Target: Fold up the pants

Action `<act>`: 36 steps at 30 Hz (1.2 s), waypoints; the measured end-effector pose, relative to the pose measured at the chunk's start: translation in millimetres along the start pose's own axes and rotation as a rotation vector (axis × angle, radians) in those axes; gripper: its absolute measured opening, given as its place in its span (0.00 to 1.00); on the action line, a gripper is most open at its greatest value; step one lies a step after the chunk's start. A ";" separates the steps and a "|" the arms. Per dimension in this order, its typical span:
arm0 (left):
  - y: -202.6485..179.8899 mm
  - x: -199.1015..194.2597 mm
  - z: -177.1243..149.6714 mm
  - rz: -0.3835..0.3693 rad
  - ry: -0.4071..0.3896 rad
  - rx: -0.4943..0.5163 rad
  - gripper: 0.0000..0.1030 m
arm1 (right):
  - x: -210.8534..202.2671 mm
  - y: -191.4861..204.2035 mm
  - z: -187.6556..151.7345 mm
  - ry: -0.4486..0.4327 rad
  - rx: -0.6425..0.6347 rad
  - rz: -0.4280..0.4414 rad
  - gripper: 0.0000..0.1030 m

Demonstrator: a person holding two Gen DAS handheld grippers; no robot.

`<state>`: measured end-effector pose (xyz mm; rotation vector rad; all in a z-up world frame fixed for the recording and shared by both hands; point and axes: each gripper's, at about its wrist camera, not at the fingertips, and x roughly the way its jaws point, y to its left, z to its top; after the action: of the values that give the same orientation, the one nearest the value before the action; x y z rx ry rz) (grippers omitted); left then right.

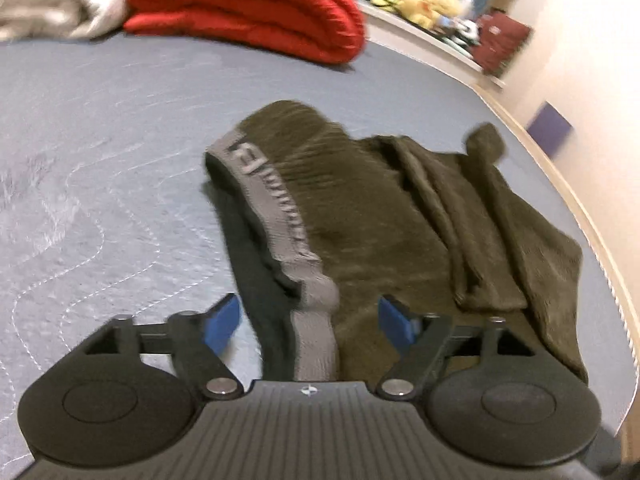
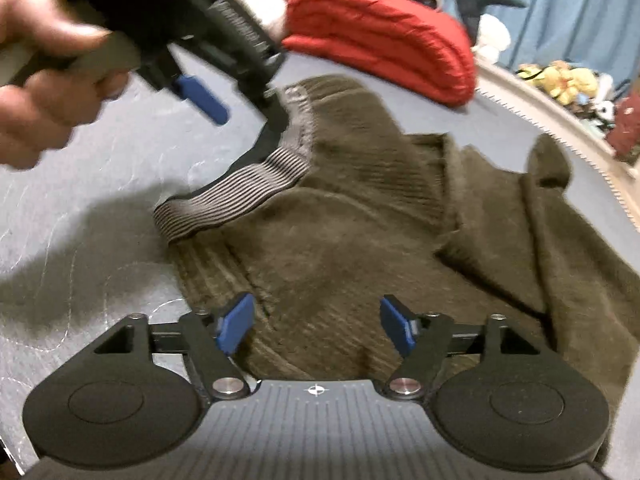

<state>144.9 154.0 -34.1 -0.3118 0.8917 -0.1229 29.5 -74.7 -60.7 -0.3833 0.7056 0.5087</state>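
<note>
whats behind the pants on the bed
A folded red blanket lies behind the brown pants on the grey bed cover. Whatever is beyond it is hidden.

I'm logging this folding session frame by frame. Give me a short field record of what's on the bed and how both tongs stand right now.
surface: grey quilted bed cover
garment: olive-brown pants, rumpled, partly folded, grey ribbed waistband showing
left tongs: open, over the waistband, gripping nothing
right tongs: open, over the pants fabric, gripping nothing
person's hand: holds the left tongs
background: folded red blanket beyond the pants
</note>
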 end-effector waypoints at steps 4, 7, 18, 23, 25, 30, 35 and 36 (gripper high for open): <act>25.9 21.3 5.5 -0.090 0.057 -0.101 0.81 | 15.5 14.2 -0.2 0.056 -0.086 0.061 0.83; 33.3 37.1 7.0 -0.125 0.078 -0.121 0.82 | 26.0 23.4 -5.1 0.072 -0.159 0.067 0.85; 29.8 75.5 7.5 -0.071 0.013 -0.124 0.85 | 24.8 19.4 -0.2 0.037 -0.190 0.135 0.44; 9.8 81.4 6.3 0.012 -0.012 -0.039 0.79 | 16.0 20.9 -1.4 -0.001 -0.232 0.142 0.20; 1.1 81.3 4.7 0.071 -0.013 0.036 0.65 | 8.0 19.1 -2.0 -0.027 -0.233 0.155 0.11; -8.8 66.3 -0.4 0.092 -0.031 0.126 0.45 | -10.9 26.1 -14.1 -0.066 -0.312 0.207 0.11; -16.6 41.7 -1.2 0.074 -0.054 0.168 0.34 | -15.4 35.1 -16.9 -0.061 -0.350 0.188 0.10; -18.9 37.4 0.0 0.069 -0.054 0.179 0.32 | -18.0 37.4 -16.0 -0.063 -0.353 0.195 0.10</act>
<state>168.7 127.3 -56.0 -0.1173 0.8303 -0.1291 -11.4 -57.8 -65.5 -0.6296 0.5948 0.8313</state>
